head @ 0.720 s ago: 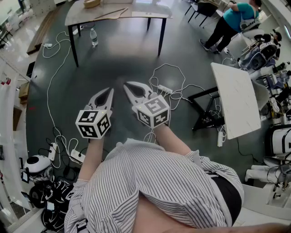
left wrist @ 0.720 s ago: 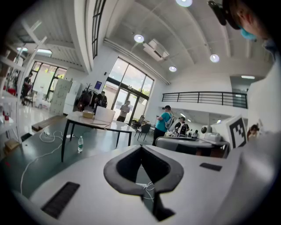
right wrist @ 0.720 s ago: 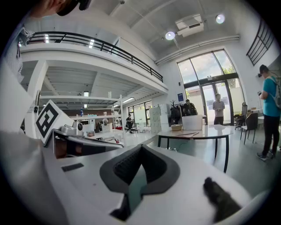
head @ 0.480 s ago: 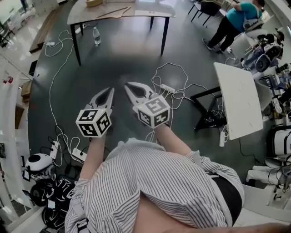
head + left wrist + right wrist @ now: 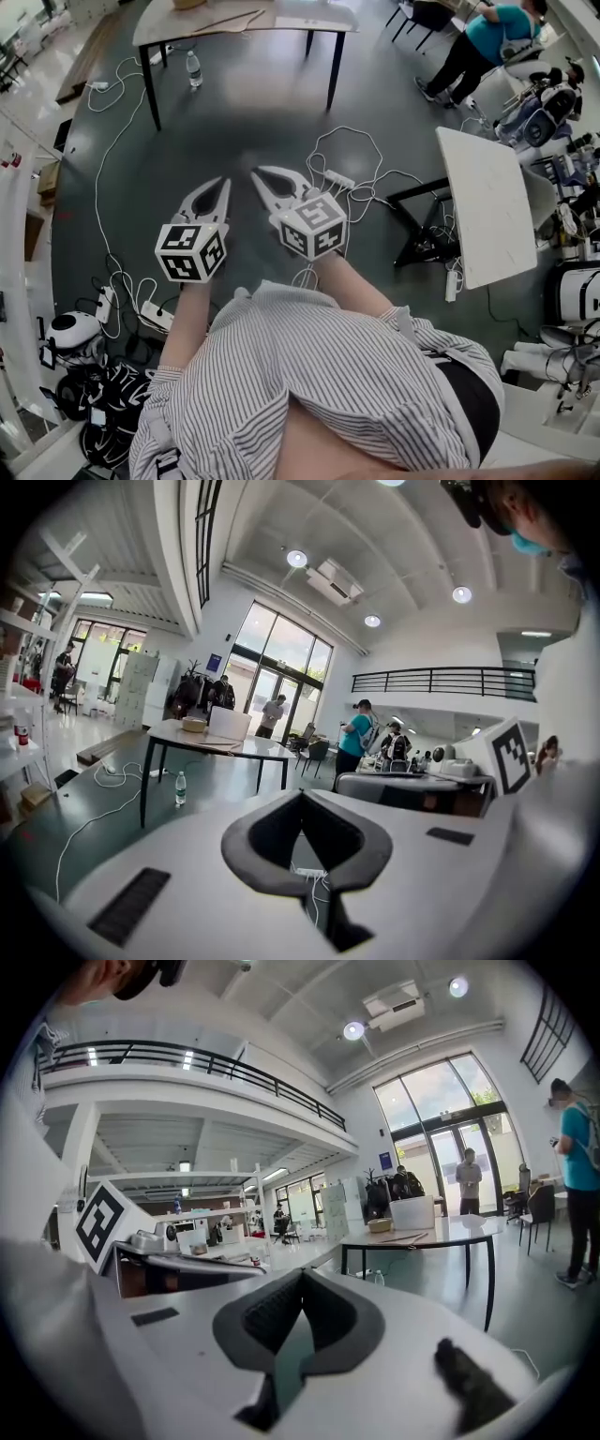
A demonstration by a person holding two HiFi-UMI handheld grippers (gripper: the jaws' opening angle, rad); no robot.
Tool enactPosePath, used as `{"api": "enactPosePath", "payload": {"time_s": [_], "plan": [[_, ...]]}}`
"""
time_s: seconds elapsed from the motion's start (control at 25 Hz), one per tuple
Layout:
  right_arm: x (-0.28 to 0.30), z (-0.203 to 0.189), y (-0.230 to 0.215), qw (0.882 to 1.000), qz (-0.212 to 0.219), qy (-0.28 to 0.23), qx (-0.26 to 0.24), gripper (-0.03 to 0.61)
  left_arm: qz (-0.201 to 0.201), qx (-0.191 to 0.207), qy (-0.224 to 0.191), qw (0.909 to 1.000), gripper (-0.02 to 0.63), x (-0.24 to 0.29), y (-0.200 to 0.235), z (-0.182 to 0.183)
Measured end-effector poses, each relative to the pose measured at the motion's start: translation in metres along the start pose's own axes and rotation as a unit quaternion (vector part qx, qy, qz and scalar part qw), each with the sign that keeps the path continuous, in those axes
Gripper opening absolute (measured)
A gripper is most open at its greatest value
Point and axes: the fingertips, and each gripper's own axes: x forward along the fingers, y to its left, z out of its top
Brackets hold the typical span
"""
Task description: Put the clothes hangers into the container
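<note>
Short of far surface [image 5: 187,26]: left tongs [image 5: 223,183], right tongs [image 5: 257,173] both pressed together, empty; hangers, container unseen; neither hand nearer.

Head view drifted: table [image 5: 309,17], bottle [image 5: 192,67] now slightly higher in frame.
</note>
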Motion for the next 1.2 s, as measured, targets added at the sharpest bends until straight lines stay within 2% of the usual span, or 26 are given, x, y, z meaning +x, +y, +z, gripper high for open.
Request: {"api": "enactPosePath", "payload": {"time_s": [0.28,0.48,0.84,1.04,1.2], "plan": [[-0.010,-0.013,-0.007,1.000,0.019,0.010,0.005,0.015,0.020,-0.020,0.006,0.9996,0.011,0.007,-0.003,-0.019],[-0.008,-0.028,-0.008,0.998,0.050,0.026,0.018,0.015,0.030,-0.031,0.006,0.9990,0.011,0.013,-0.006,-0.028],[0.042,-0.014,-0.049,0.999,0.026,0.016,0.033,0.015,0.027,-0.038,0.014,0.9988,0.011,0.057,0.032,-0.015],[0.103,0.018,-0.081,1.000,0.016,0.006,0.009,0.015,0.011,-0.032,0.006,0.9994,0.011,0.106,0.080,0.020],[0.155,0.043,-0.106,1.000,-0.005,-0.009,0.018,0.014,0.000,-0.022,0.002,0.9997,0.011,0.143,0.124,0.057]]}}
